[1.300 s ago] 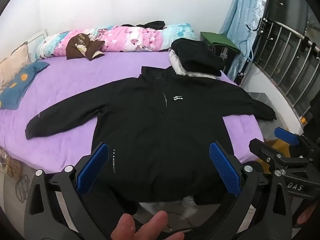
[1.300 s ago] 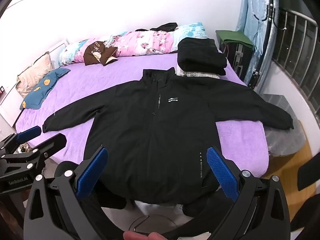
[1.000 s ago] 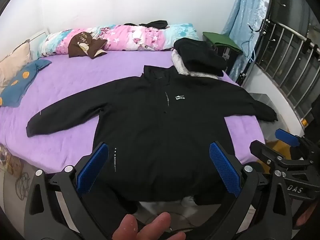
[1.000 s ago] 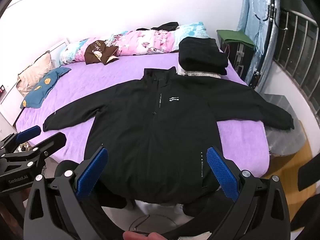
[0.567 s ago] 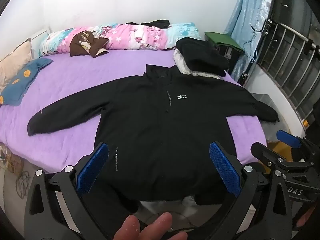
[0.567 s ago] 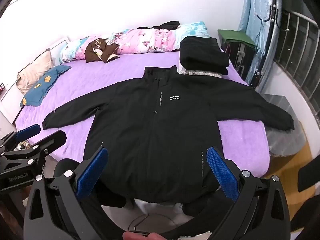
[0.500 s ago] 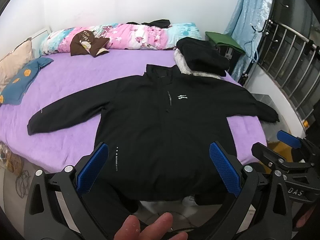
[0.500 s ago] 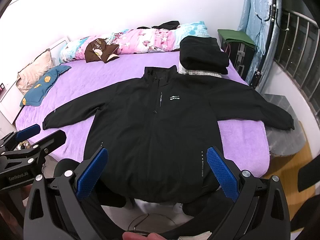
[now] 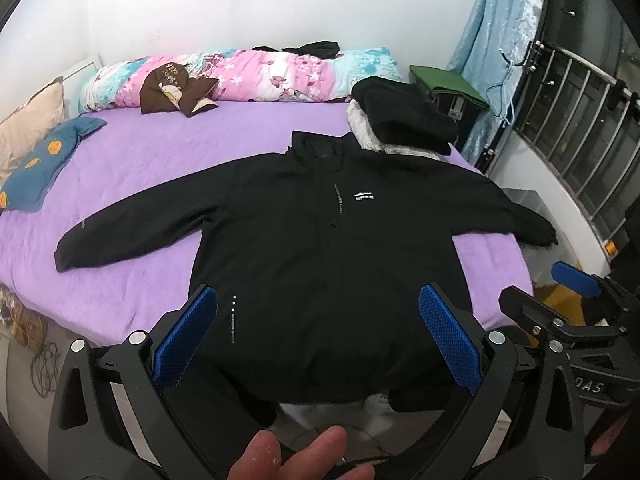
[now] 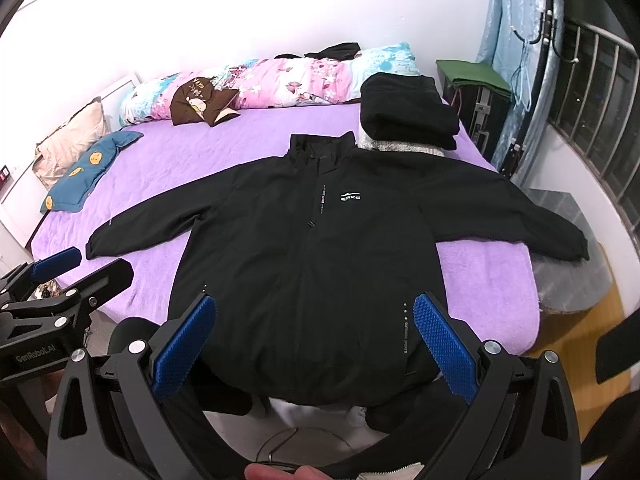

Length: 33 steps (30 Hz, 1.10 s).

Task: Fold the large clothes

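Note:
A black zip jacket [image 9: 320, 264] lies flat, front up, on the purple bed [image 9: 168, 160], sleeves spread to both sides and its hem hanging over the near edge. It also shows in the right wrist view [image 10: 316, 264]. My left gripper [image 9: 316, 332] is open and empty, held above the hem. My right gripper [image 10: 316, 336] is open and empty, also above the hem. Each gripper shows at the other view's side: the right one [image 9: 576, 308], the left one [image 10: 64, 276].
A folded black garment [image 10: 404, 112] on a grey fleece sits at the bed's far right. A floral quilt [image 10: 280, 80], brown cushion [image 10: 200, 100] and blue pillow [image 10: 80, 176] lie along the far and left sides. A railing [image 9: 580, 120] and curtain [image 10: 512, 60] stand on the right.
Both views have drifted slightly, so the jacket sits a little further right in the left wrist view. Both grippers stay open and the jacket has not moved.

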### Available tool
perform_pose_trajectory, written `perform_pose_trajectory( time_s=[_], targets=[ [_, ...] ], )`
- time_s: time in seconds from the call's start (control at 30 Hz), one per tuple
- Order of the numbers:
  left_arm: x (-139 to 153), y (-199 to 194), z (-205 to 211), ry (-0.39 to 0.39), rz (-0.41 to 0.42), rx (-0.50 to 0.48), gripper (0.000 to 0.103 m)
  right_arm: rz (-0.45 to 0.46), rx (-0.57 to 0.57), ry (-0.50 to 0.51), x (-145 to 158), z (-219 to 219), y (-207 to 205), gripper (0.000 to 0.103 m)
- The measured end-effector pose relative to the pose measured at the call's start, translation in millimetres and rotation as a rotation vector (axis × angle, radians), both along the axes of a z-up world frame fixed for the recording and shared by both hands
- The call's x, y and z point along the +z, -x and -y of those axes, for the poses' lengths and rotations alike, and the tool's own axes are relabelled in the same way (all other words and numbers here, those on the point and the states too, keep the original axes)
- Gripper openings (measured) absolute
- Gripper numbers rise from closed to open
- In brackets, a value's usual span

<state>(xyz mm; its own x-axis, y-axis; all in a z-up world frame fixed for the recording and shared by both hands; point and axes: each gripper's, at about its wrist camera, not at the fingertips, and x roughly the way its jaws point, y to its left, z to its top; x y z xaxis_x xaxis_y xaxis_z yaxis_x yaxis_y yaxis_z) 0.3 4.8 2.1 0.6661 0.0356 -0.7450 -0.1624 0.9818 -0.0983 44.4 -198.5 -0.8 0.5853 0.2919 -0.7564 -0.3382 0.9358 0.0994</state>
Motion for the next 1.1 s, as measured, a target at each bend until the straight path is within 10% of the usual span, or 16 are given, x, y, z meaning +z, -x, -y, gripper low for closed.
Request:
perform_pose_trajectory(
  time_s=[1.1],
  targets=[
    [-3.1,0.9,-14.6,0.015,0.003,0.031,0.097,0.010,0.015,0.024,2.0,-16.4,-2.7,0.097]
  ],
)
